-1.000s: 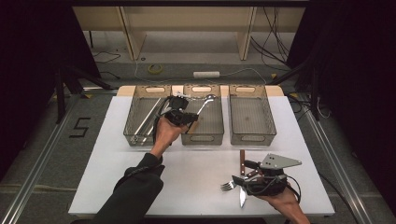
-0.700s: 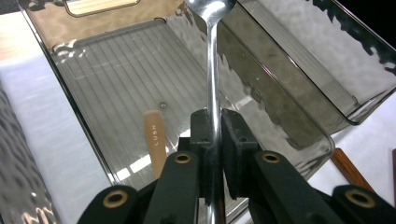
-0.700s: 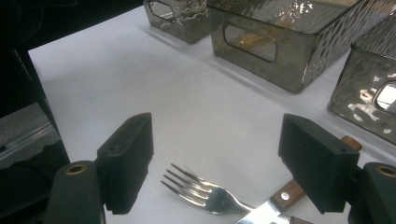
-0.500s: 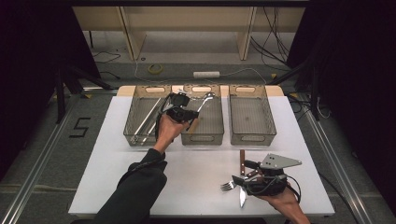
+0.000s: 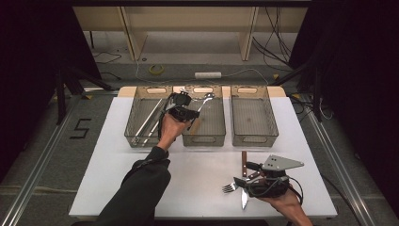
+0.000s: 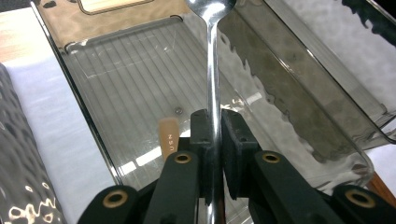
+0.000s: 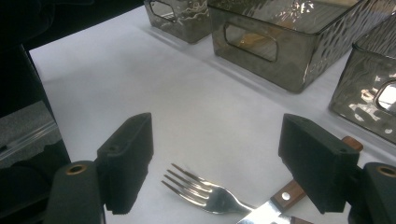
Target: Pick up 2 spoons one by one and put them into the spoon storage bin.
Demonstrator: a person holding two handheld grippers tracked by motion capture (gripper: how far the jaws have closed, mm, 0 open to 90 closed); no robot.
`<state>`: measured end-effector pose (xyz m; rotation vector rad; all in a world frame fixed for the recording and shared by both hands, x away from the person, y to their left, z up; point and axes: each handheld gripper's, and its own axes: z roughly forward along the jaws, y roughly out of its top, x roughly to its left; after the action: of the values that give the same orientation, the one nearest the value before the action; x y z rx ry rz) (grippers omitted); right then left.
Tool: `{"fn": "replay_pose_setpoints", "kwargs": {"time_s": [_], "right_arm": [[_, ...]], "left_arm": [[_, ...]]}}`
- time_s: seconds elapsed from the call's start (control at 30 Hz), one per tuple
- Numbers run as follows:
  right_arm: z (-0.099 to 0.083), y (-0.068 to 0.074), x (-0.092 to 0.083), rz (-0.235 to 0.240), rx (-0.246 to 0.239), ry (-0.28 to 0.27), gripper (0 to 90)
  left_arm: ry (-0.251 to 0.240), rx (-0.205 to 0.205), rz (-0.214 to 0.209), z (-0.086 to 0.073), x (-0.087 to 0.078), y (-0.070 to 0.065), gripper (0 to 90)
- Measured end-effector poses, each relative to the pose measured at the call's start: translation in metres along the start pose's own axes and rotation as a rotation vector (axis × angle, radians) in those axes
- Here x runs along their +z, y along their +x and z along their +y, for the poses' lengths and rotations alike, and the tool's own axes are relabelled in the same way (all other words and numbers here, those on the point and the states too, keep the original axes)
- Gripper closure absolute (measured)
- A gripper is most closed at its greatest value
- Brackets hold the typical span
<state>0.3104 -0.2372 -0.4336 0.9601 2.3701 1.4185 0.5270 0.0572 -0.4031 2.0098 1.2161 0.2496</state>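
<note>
My left tongs (image 6: 212, 140) are pinched tight on a spoon (image 6: 213, 70), the pads clamping its handle low down so the shaft runs straight out ahead of the jaws, bowl at the far end. Seen from above, these tongs (image 5: 181, 112) hang over the middle tray (image 5: 209, 139), the spoon's (image 5: 203, 102) long axis slanting away toward its far rim. Directly below and ahead of the jaws lies the ribbed tray floor, with a wooden handle end (image 6: 168, 137) resting on it just to their left. I judge that the drop turns on lowering the spoon lengthwise along the tray.

My right tongs (image 7: 219, 163) rest spread wide, gripping nothing. A fork (image 7: 205, 193) lies between the jaws, tines pointing away to the left, a knife (image 5: 243, 179) just beside it. This hand is plainly the nearer one for both.
</note>
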Motion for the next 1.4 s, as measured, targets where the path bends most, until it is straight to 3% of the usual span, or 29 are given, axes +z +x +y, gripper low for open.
{"fn": "replay_pose_setpoints", "kwargs": {"time_s": [0.37,0.8,1.03,1.4], "right_arm": [[0.0,0.0,0.0,0.003,0.0,-0.002,27.3],[0.0,0.001,0.0,0.004,-0.001,0.001,27.3],[0.0,0.001,0.0,0.004,-0.001,0.002,27.3],[0.0,0.001,0.0,0.0,-0.001,0.0,27.3]], "left_arm": [[0.009,-0.021,0.017,0.0,0.007,0.005,82.9],[0.041,-0.007,0.015,-0.001,0.017,0.001,81.6],[0.011,-0.026,-0.001,0.002,0.012,0.0,54.9],[-0.011,-0.018,-0.055,0.0,-0.01,-0.001,41.0]]}}
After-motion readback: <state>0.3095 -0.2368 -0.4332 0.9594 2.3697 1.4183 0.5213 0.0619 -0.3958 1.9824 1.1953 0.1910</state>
